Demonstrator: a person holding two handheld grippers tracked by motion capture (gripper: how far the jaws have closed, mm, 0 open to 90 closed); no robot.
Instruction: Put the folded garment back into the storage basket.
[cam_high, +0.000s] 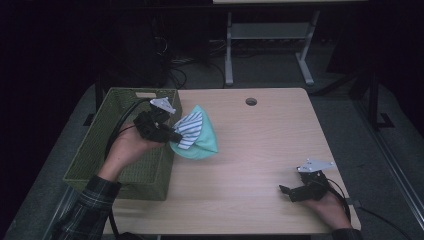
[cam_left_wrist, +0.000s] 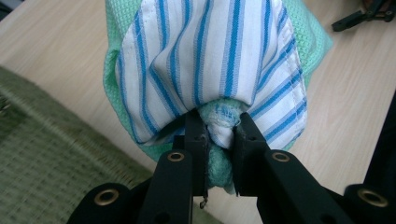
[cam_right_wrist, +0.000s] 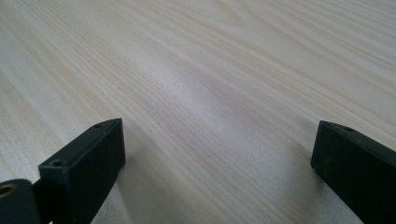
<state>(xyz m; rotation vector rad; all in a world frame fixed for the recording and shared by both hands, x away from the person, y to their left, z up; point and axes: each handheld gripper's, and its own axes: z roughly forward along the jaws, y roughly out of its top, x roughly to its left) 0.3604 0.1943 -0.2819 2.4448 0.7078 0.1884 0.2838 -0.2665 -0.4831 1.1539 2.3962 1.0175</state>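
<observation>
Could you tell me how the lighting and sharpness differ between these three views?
High view: dim, the room behind near black, the table evenly lit. Left gripper view: bright, striped cloth sharp, the near claw slightly soft. Right gripper view: pale sheen on the wood, far grain blurred.

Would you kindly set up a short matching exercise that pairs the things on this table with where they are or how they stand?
Things:
1. left gripper
2. right gripper
3. green woven basket
4. striped cloth

States:
A. at the table's left edge
B. jaws wide apart over bare wood
C. bunched with a mint-green cloth, lifted off the table
D. jaws shut on fabric

Pairs: 1-D, 2-B, 3-A, 4-C
</observation>
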